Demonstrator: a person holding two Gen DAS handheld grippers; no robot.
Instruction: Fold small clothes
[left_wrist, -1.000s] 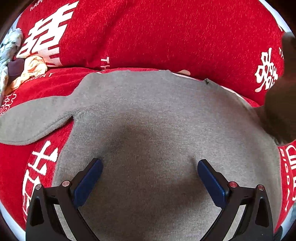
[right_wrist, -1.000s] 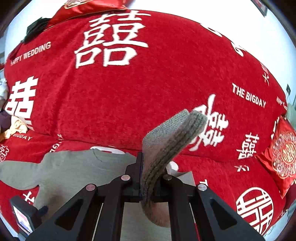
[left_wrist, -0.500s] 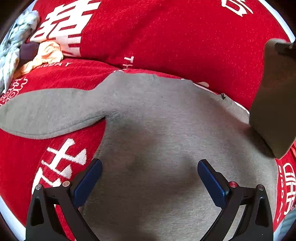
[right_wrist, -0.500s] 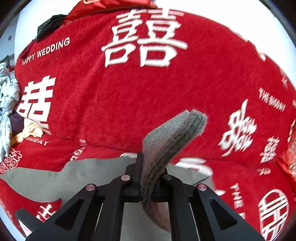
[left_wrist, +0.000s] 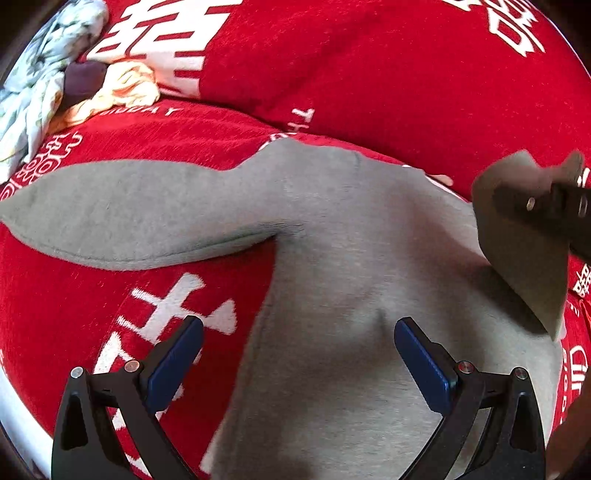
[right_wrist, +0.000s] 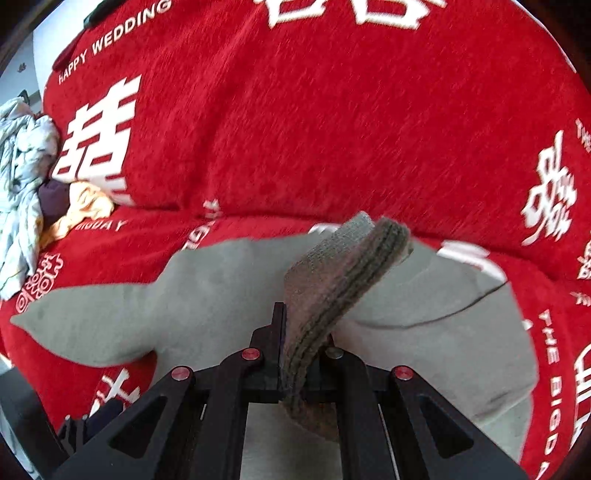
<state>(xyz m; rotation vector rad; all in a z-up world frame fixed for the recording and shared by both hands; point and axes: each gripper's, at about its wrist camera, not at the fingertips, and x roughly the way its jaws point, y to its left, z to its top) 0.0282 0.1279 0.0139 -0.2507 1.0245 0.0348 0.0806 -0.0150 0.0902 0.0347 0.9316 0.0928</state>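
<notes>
Red sofa cushions printed with white characters are carrying the grey sweater (left_wrist: 332, 295) spread flat, while the right claw (right_wrist: 303, 354), clamped tight on its ribbed cuff (right_wrist: 343, 273), is folding that sleeve inward (left claw (left_wrist: 295, 354) hovering wide open, empty), apparently needing lay-down across the chest next.

I see a big red sofa (right_wrist: 332, 122) with white letters and signs all over its cover, and the words "HAPPY WEDDING" near the top of its back. A grey sweater (left_wrist: 332, 295) lies flat on the seat, with one sleeve (left_wrist: 129, 218) stretched out to the left side. Far off in the left corner of the seat sits a little pile of other clothes (right_wrist: 26, 192), pale blue, yellow and dark ones bunched up together
</notes>
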